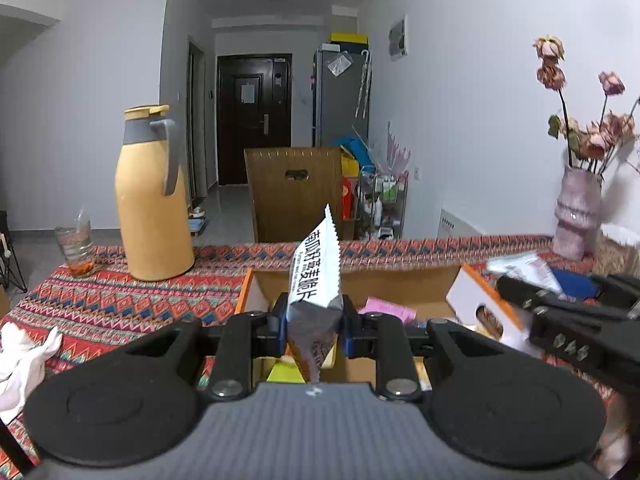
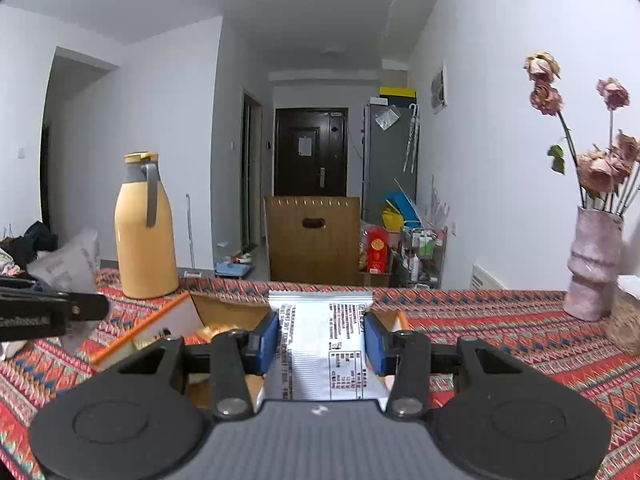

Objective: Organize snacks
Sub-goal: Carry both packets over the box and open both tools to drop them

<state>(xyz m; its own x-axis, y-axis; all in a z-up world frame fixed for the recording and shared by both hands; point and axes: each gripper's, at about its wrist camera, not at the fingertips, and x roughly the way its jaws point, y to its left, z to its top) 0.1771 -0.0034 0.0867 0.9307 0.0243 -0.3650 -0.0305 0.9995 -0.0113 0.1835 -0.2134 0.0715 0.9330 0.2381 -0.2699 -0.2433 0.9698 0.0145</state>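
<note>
— So, both claws are busy. The left gripper [image 1: 314, 326] is clenched on a slim white snack packet with black lettering [image 1: 318, 276], pinched narrow between the blue pads and standing on end, its serrated seal pointing up.

— And the other one?

— The right gripper [image 2: 322, 344] grasps a flat white foil snack pouch with fine black print [image 2: 320, 340], held broadside across the jaws. Both packets hang above the open cardboard box with an orange rim [image 1: 256, 280], which sits on the red patterned tablecloth [image 1: 120, 300].

— Is anything sorted yet?

— Hard to judge. Inside the box I can make out a pink wrapper [image 1: 390, 310] and something yellow-green [image 1: 286, 372] lower down, so it holds several snacks. Whether these two are coming out or going in, I cannot tell from where I stand.

— What about the rest of the table?

— A tall yellow thermos jug with a grey handle [image 1: 154, 196] and a glass tumbler [image 1: 78, 246] stand off to the left, a pink ceramic vase of dried roses [image 2: 592, 264] to the right, all well clear of the box. My guess is the job is somewhere in the middle: two packets in the air, more in the box, and no tidy arrangement visible so far.
</note>
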